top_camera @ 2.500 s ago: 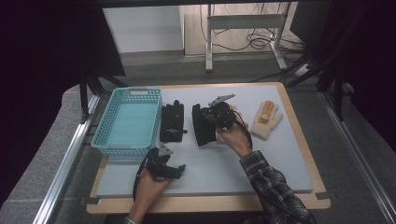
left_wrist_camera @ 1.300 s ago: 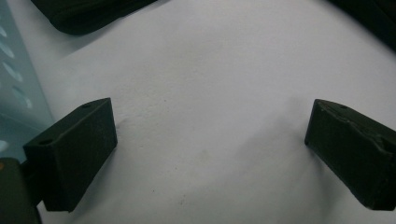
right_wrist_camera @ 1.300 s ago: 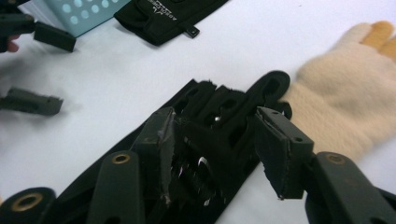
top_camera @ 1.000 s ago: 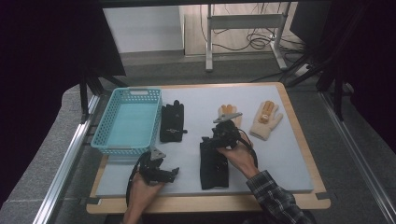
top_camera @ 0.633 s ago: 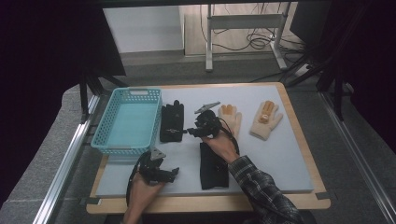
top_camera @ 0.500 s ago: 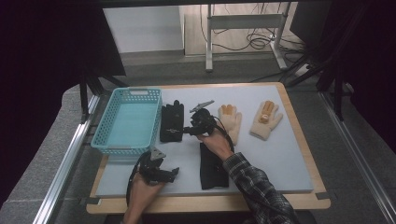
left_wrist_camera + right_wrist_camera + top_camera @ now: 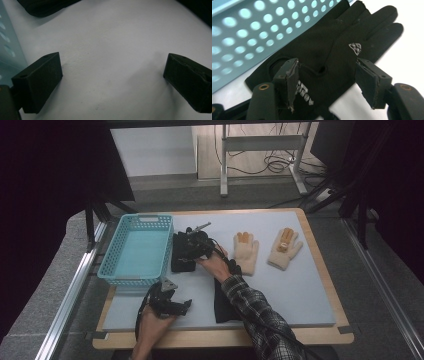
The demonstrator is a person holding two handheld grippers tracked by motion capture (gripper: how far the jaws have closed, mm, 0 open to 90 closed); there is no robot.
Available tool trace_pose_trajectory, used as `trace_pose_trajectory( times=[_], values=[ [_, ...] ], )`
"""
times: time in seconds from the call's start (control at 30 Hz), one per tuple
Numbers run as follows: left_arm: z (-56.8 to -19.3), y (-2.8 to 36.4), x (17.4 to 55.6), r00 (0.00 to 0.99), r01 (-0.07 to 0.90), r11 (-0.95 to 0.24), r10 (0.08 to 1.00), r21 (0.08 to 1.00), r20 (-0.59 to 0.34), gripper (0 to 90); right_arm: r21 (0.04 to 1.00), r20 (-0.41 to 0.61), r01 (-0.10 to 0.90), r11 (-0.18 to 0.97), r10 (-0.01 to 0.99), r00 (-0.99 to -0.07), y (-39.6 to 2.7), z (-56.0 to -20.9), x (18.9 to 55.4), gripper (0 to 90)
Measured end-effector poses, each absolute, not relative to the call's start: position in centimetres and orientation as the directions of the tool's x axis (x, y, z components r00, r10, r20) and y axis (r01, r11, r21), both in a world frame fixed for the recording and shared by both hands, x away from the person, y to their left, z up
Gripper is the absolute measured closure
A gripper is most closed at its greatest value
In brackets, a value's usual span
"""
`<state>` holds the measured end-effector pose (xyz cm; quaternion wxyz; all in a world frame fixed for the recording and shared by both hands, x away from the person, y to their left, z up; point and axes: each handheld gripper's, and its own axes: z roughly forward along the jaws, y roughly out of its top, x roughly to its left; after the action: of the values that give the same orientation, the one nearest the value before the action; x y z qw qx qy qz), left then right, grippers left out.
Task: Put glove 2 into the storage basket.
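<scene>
Risk lies with the right gripper (image 7: 325,82), jaws parted and lately widening over the black glove (image 7: 332,52). Only a fold may be pinched, or the basket (image 7: 135,251) just left nudged. The left gripper (image 7: 112,82) is held open, empty.

I see a grey counter (image 7: 300,290). On it sit a blue basket (image 7: 137,250), two black gloves (image 7: 181,252) (image 7: 222,302) and two tan gloves (image 7: 246,252) (image 7: 285,249).

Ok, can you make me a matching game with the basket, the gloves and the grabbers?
Things:
1. blue plastic basket
2. black fabric glove
3. cream knitted glove with orange patch
4. left gripper

Places or states:
A. far right on the board
B. under the open right gripper
C. open over bare board
D. left end of the board

Pairs: 1-D, 2-B, 3-A, 4-C
</scene>
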<state>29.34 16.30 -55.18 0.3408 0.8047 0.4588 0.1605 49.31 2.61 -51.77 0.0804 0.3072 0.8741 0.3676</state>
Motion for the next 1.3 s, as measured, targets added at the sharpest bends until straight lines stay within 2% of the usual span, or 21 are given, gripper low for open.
trace_pose_trajectory(
  times=[0.17, 0.27, 0.3, 0.33, 0.37, 0.43, 0.5, 0.63, 0.77, 0.87, 1.3],
  values=[
    [-55.2, 16.3, 29.3, 0.528, 0.629, -0.346, 0.848, 0.696, -0.055, 2.3, 0.678, 0.061, 0.471, 0.565, 0.595, -0.801, 3.5, -52.7, 50.0, 32.5],
    [-55.2, 16.3, 29.3, 0.527, 0.629, -0.347, 0.848, 0.696, -0.054, 2.3, 0.670, 0.082, 0.493, 0.555, 0.605, -0.792, 3.7, -53.0, 50.1, 41.7],
    [-55.2, 16.3, 29.3, 0.528, 0.629, -0.347, 0.848, 0.696, -0.054, 2.3, 0.669, 0.088, 0.497, 0.552, 0.606, -0.791, 3.6, -53.0, 50.1, 48.1],
    [-55.2, 16.3, 29.3, 0.527, 0.629, -0.347, 0.848, 0.696, -0.054, 2.3, 0.669, 0.066, 0.494, 0.555, 0.617, -0.784, 3.6, -53.0, 50.1, 59.9],
    [-55.2, 16.3, 29.3, 0.528, 0.629, -0.347, 0.848, 0.696, -0.054, 2.3, 0.669, 0.017, 0.467, 0.578, 0.616, -0.787, 3.7, -53.0, 49.9, 60.7],
    [-55.2, 16.3, 29.3, 0.527, 0.629, -0.347, 0.848, 0.696, -0.054, 2.3, 0.668, 0.022, 0.479, 0.570, 0.628, -0.778, 3.9, -53.0, 49.8, 65.2],
    [-55.2, 16.3, 29.3, 0.528, 0.629, -0.347, 0.848, 0.696, -0.054, 2.3, 0.663, 0.005, 0.460, 0.590, 0.611, -0.791, 4.3, -53.0, 49.6, 75.9],
    [-55.2, 16.3, 29.3, 0.527, 0.629, -0.347, 0.848, 0.696, -0.054, 2.3, 0.658, 0.023, 0.478, 0.581, 0.620, -0.784, 4.4, -52.9, 49.5, 85.2],
    [-55.2, 16.3, 29.3, 0.527, 0.629, -0.347, 0.848, 0.696, -0.054, 2.3, 0.663, 0.052, 0.494, 0.562, 0.624, -0.779, 4.1, -52.9, 49.7, 87.0],
    [-55.2, 16.3, 29.3, 0.528, 0.629, -0.347, 0.848, 0.696, -0.054, 2.3, 0.669, 0.027, 0.475, 0.572, 0.619, -0.785, 4.0, -52.6, 49.5, 87.2],
    [-55.2, 16.3, 29.3, 0.527, 0.629, -0.346, 0.848, 0.696, -0.054, 2.3, 0.712, 0.031, 0.458, 0.533, 0.627, -0.778, 2.2, -49.8, 48.8, 87.5]
  ],
)
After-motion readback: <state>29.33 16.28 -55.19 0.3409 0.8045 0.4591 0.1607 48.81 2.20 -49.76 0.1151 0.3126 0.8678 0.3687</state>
